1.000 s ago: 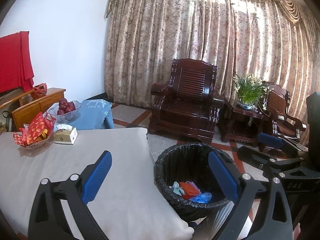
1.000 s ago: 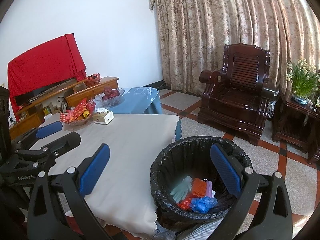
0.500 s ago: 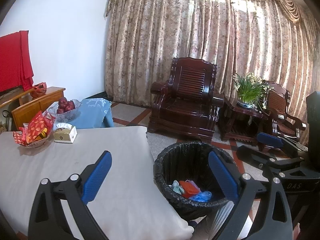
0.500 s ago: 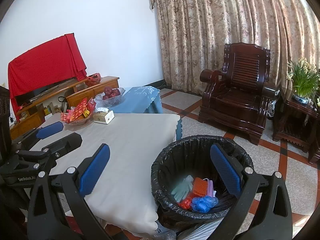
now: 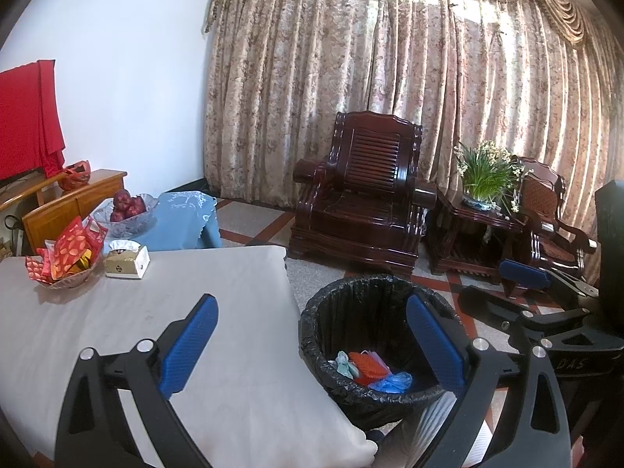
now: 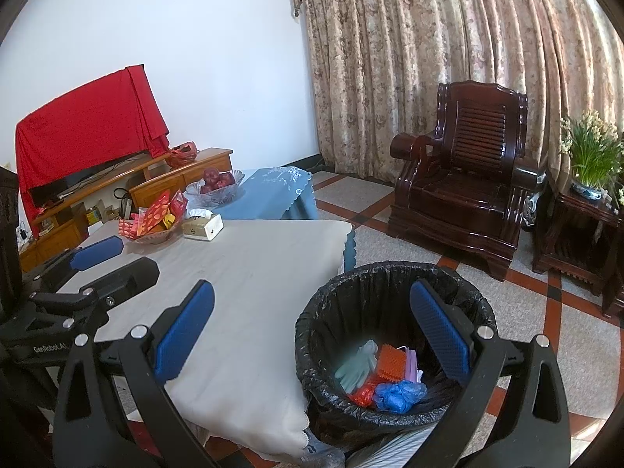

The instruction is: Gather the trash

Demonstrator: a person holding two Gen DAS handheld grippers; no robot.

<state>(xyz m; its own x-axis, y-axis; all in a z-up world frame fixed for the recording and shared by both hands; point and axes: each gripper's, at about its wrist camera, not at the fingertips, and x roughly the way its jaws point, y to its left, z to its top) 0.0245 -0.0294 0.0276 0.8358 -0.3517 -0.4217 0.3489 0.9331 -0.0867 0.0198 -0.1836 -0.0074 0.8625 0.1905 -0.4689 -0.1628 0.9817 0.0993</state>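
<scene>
A round bin with a black liner (image 5: 374, 292) (image 6: 394, 280) stands on the floor beside the table's corner. Inside lie trash pieces: a pale green glove (image 6: 357, 360), an orange textured piece (image 6: 388, 358), a red wrapper and a blue crumpled bag (image 6: 397, 394) (image 5: 392, 382). My left gripper (image 5: 312, 345) is open and empty, held above the table edge and bin. My right gripper (image 6: 312, 333) is open and empty, also above table edge and bin. Each gripper shows in the other's view, the right (image 5: 526, 277) and the left (image 6: 97, 249).
A table with a white cloth (image 5: 136, 312) holds a basket of red packets (image 5: 66, 261) and a tissue box (image 5: 126, 259). A blue-clothed side table carries a fruit bowl (image 5: 128, 210). A dark wooden armchair (image 5: 362, 202), plant stand (image 5: 483, 179) and curtains stand behind.
Both views have drifted slightly; the bin and table sit a little lower and farther in frame. Both grippers stay open and empty.
</scene>
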